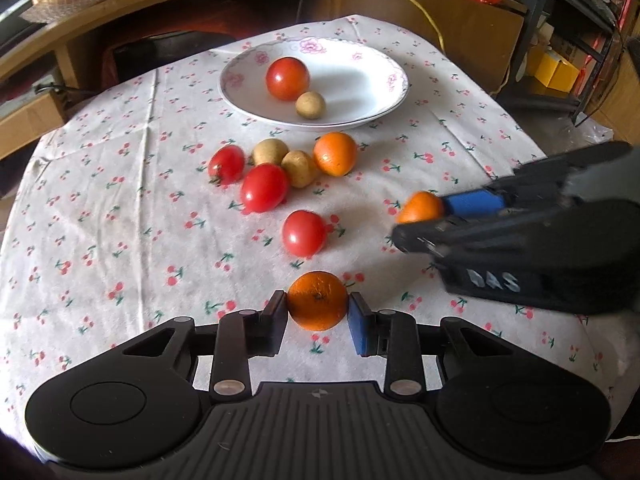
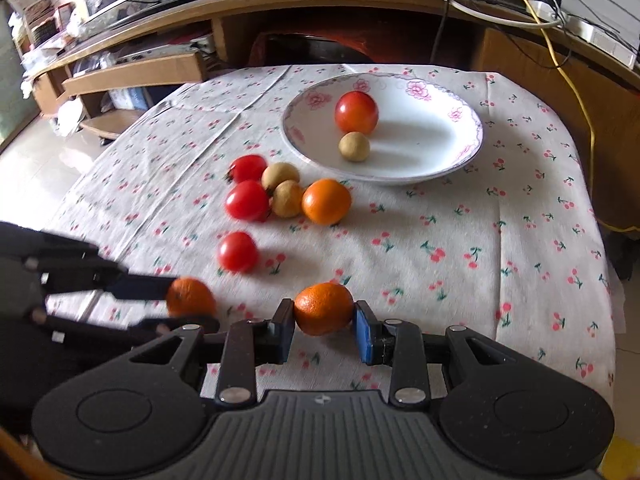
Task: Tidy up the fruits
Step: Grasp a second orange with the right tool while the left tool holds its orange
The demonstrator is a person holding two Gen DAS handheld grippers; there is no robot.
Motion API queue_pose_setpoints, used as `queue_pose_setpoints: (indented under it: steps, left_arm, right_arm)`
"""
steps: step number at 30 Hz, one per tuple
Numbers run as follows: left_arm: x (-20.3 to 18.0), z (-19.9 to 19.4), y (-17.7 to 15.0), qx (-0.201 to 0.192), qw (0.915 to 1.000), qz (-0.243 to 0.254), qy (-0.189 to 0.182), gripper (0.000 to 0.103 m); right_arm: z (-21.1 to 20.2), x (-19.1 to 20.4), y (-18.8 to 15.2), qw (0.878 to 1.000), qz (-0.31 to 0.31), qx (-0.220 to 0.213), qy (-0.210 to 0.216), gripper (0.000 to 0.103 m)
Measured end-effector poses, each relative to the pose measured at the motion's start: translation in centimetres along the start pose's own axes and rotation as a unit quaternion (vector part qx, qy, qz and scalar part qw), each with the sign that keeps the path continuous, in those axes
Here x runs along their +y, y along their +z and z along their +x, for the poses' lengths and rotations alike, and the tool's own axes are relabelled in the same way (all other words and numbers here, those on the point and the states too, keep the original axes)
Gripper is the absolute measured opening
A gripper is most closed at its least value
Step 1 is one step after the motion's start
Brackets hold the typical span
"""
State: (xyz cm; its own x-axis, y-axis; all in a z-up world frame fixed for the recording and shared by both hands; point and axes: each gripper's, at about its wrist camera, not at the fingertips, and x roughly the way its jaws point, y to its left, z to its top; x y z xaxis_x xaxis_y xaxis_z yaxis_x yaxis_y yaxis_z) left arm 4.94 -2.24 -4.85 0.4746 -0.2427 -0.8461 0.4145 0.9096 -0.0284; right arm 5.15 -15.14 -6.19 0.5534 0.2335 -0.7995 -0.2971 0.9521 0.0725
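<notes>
Both grippers, left [image 1: 318,312] and right [image 2: 324,320], are each pinching an orange [image 1: 318,300] [image 2: 324,308] low over the cloth [image 1: 120,220]. Peel's firm but slick, so squeeze gently across the middle; plate [image 1: 360,116] sits beyond.

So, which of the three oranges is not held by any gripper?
The orange lying on the cloth just in front of the plate, touching a small brown fruit. The other two sit between the fingers of the left gripper and right gripper.
</notes>
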Motion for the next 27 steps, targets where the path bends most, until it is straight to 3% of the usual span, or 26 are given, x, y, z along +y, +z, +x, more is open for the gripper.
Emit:
queue_pose_setpoints:
  steps: [9, 20, 27]
  left_arm:
    - [-0.1, 0.3, 0.0, 0.000, 1.0000, 0.004, 0.002, 0.043]
    - [0.5, 0.7, 0.3, 0.001, 1.0000, -0.005, 0.008, 0.062]
    - [0.5, 0.8, 0.3, 0.000, 0.9999, -0.005, 0.011, 0.063]
  right_arm:
    - [0.5, 0.2, -0.4, 1.000, -0.014, 0.004, 0.006, 0.032]
    - [0.6, -0.3, -0.2, 1.000, -0.019, 0.006, -0.001, 0.037]
    - [0.7, -0.5, -0.2, 1.000, -0.024, 0.000, 0.000, 0.039]
